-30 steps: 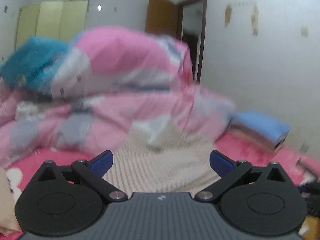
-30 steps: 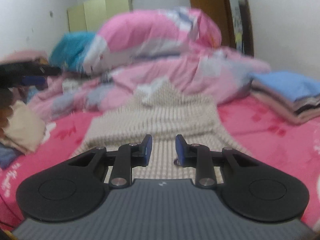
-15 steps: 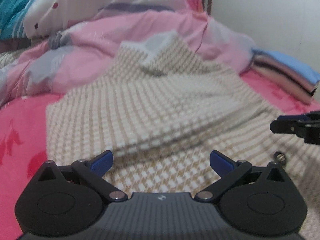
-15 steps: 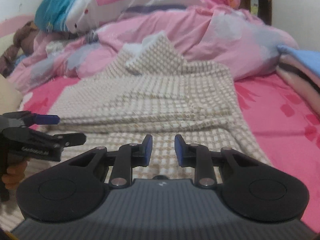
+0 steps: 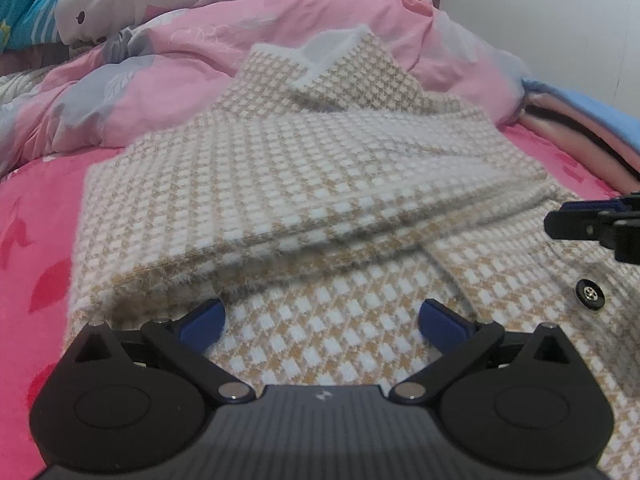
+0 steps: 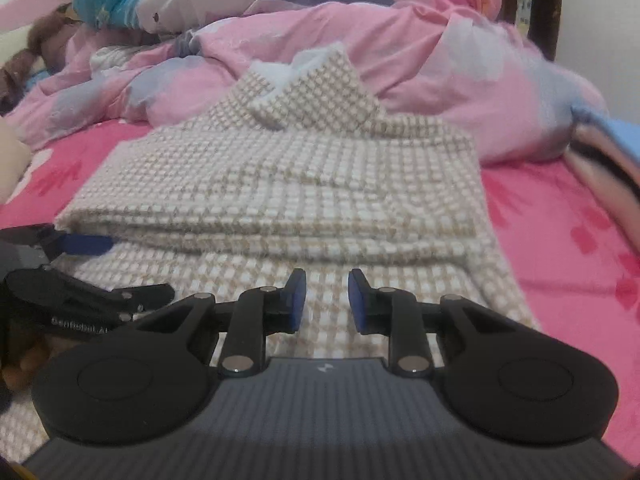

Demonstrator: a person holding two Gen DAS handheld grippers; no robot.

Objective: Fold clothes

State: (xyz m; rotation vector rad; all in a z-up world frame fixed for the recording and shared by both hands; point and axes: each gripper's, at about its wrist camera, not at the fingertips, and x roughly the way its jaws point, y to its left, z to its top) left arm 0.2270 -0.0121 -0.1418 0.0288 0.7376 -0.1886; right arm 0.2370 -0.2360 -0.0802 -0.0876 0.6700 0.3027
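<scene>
Houndstooth garment (image 5: 304,184), beige and white, lies on the pink bed (image 5: 36,240) with its collar end propped against the pink duvet (image 5: 192,52) at the far side; the upper part already sits folded over as a thick multi-layer slab, the near part lies single-layer and flat towards us, with a black button (image 5: 589,291) showing near its right edge. We judge it a fuzzy knit or wool-type fabric: soft, thick, moderately heavy for clothing, limp, no stiffness to carry a fold, but grippy, so layers should stay put. Left hand-held gripper (image 5: 320,320) is spread wide and empty, low over the near panel. Right hand-held gripper (image 6: 325,300) has its jaws close together with a narrow gap and nothing between them, also low over the near panel. Best hold in our view: pinch the near hem or the corners, one gripper per side, taking only the single layer; the stacked fold edge is bulky and likely to slip apart if pinched. Folded stack (image 6: 608,152) of blue and pink items sits at right, well apart.
</scene>
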